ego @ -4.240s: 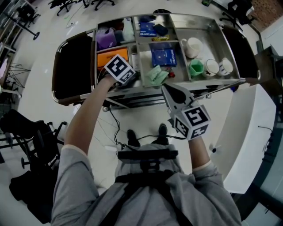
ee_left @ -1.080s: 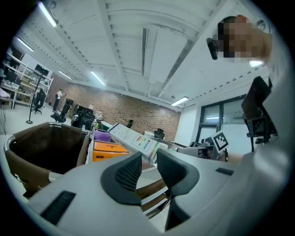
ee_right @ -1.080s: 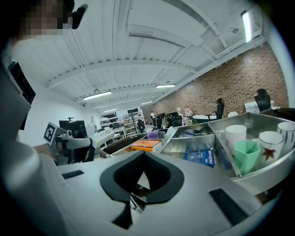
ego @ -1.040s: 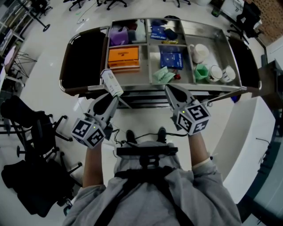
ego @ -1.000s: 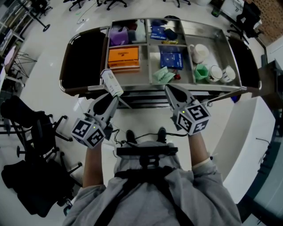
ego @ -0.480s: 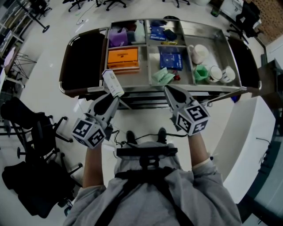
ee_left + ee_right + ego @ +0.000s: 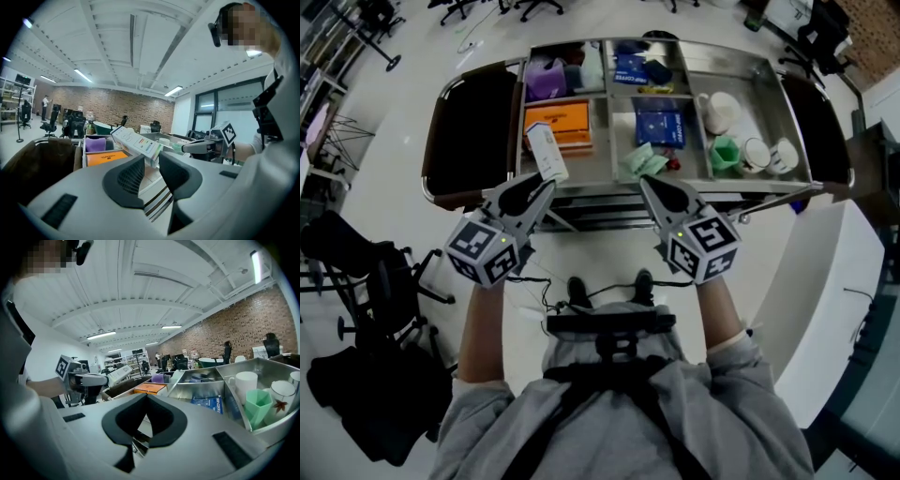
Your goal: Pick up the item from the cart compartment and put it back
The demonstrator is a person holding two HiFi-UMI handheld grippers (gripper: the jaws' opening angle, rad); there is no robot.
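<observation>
- The left gripper grasps one end of a white box, which sticks out tilted past its jaws.
- The white box is in the air at the front edge of the cart, in line with the orange box lying in the left compartment.
- The right gripper is clenched on nothing, its jaw tips meeting, near the middle of the cart's front.
- A green cup and white mugs sit in the right compartment.
</observation>
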